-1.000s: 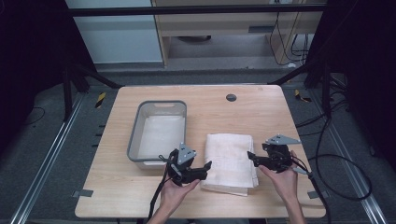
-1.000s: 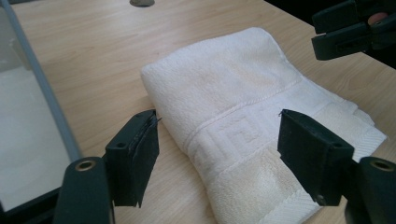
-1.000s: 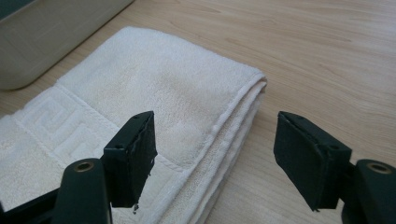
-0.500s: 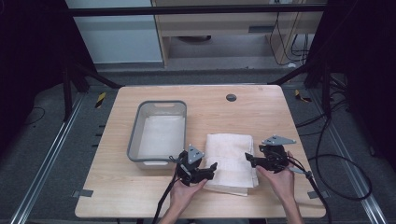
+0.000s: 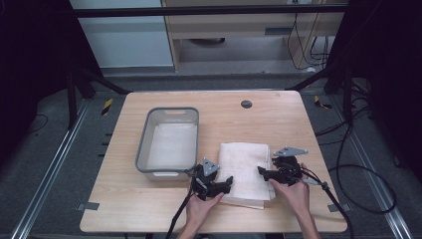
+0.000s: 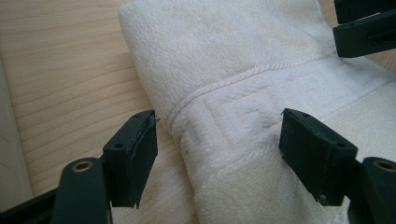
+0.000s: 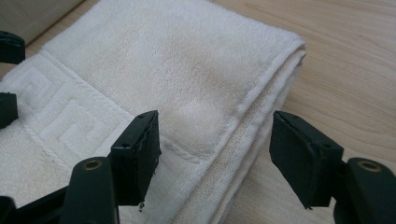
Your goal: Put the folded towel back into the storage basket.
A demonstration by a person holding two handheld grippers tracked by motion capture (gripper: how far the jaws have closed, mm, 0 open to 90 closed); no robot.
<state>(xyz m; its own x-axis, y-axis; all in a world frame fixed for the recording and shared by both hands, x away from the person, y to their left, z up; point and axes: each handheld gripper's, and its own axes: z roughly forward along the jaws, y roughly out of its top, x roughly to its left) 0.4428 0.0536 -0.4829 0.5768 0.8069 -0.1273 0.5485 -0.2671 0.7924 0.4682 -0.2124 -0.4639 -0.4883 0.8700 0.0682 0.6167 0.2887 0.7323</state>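
Observation:
A folded white towel [image 5: 246,164] with a key-pattern border lies on the wooden table near its front edge. My left gripper [image 5: 228,182] is at the towel's near left corner, low over it. In the left gripper view [image 6: 217,149] its jaws straddle the folded edge of the towel [image 6: 233,70] without pressing it, and they have just been opening. My right gripper [image 5: 261,172] is at the towel's right side. In the right gripper view [image 7: 215,149] its open jaws span the layered edge of the towel [image 7: 163,60], having closed a little.
A grey basket [image 5: 144,144] with a white cloth in it stands just left of the towel. A small dark disc [image 5: 246,104] lies at the back of the table. Cables trail off the front right edge.
My left gripper has moved right and down onto the towel's near left corner. The right gripper has stayed by the towel's right edge.

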